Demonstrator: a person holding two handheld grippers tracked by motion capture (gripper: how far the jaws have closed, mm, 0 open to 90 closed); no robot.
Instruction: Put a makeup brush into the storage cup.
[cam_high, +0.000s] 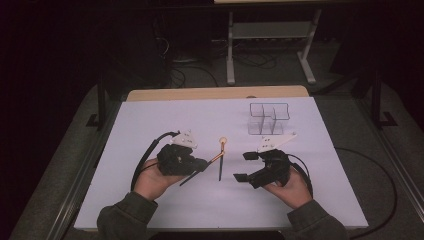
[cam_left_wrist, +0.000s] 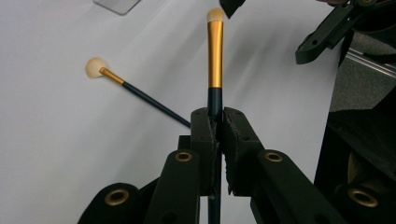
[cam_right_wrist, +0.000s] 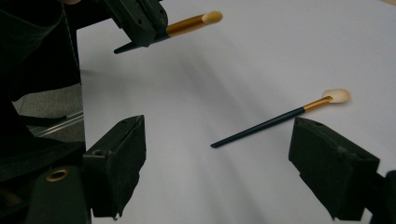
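Gold-ferruled brush (cam_left_wrist: 215, 56) clamped in left hand-held gripper (cam_left_wrist: 215, 123).

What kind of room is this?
Probably a lab or workshop set up for recording. A table under a white sheet holds makeup brushes and a clear organizer, with cables on the dark floor behind.

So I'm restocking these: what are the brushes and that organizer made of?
Held brush: shiny gold ferrule, likely metal; dark glossy handle, plastic or lacquered wood; pale soft bristles. Brush on the table: looks the same, with a rounder tip. Organizer: see-through, probably acrylic.
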